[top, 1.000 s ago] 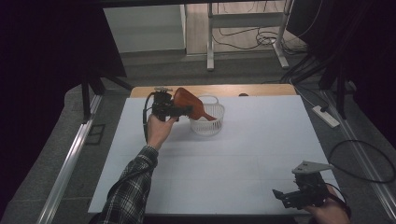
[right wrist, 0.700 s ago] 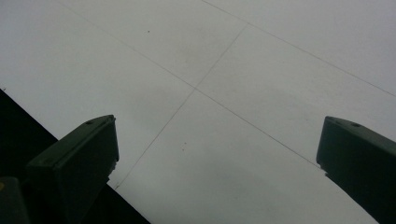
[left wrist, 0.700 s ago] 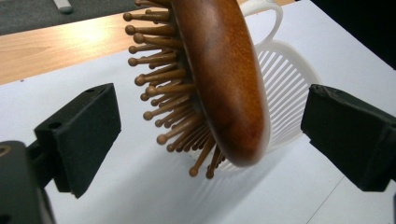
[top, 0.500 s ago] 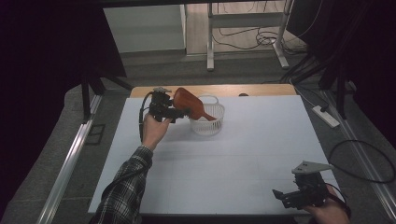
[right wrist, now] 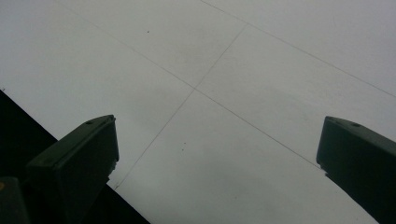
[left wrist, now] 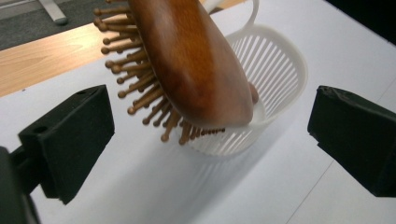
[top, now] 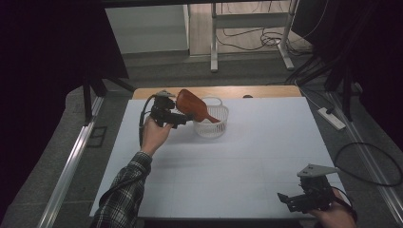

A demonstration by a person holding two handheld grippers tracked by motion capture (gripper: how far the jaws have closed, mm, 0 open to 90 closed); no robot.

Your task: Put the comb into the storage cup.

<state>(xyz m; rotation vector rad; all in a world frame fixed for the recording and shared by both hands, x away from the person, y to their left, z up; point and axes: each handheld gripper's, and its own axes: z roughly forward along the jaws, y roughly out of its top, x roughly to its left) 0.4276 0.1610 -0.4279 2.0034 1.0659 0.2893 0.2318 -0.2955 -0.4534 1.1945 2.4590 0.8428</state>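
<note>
Left claw (top: 186,118), its jaws just opening wide, is letting go of the hairbrush (top: 192,105) leaning in the basket (top: 212,124) at 12 o'clock on the counter (top: 237,161), handle end hidden inside; right claw (top: 291,200) is idling open.

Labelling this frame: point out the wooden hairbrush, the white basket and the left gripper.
wooden hairbrush (left wrist: 196,70): left gripper view, on its smooth brown back.
white basket (top: 211,127): high view, on its slatted side wall.
left gripper (top: 189,118): high view, midway between its open fingertips.
</note>
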